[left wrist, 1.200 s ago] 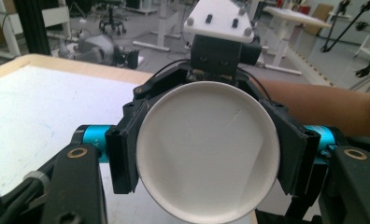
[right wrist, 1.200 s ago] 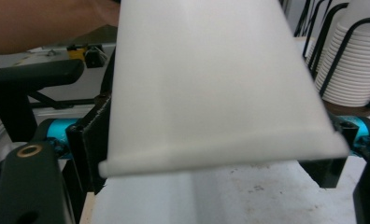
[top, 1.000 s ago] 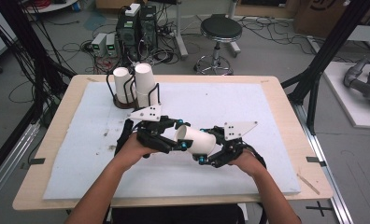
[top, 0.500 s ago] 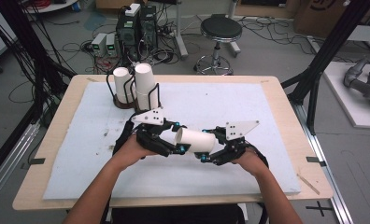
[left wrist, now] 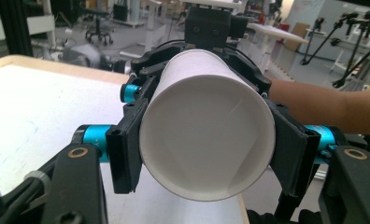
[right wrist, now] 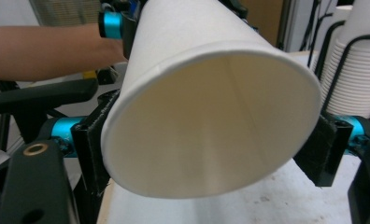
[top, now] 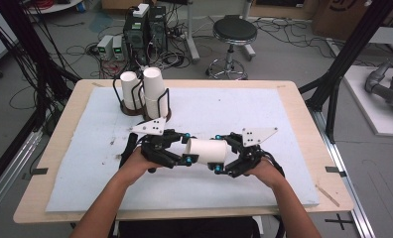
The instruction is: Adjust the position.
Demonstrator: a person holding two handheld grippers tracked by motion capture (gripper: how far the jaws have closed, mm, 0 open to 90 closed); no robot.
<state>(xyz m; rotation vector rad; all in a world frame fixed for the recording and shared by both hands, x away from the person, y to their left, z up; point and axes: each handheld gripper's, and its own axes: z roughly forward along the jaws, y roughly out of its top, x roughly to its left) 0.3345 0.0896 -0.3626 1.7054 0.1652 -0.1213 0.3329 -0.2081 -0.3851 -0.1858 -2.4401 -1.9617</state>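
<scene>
Left gripper (top: 186,151) clamps the closed base end of a white paper cup (top: 207,150), jaws having just closed further on it. Right gripper (top: 219,153) has its pads on the open rim end, jaws having just widened, cup between them. Cup lies horizontal, held off the pale blue foam mat (top: 85,148), between both hands. Black wire rack of stacked white cups (top: 144,96) stands well apart, at the far-left of the mat.

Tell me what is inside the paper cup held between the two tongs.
The right gripper view looks straight into the paper cup: bare cream walls, nothing lying in them. Its far bottom is dim and hard to make out. The left gripper view shows its closed base from outside.
</scene>
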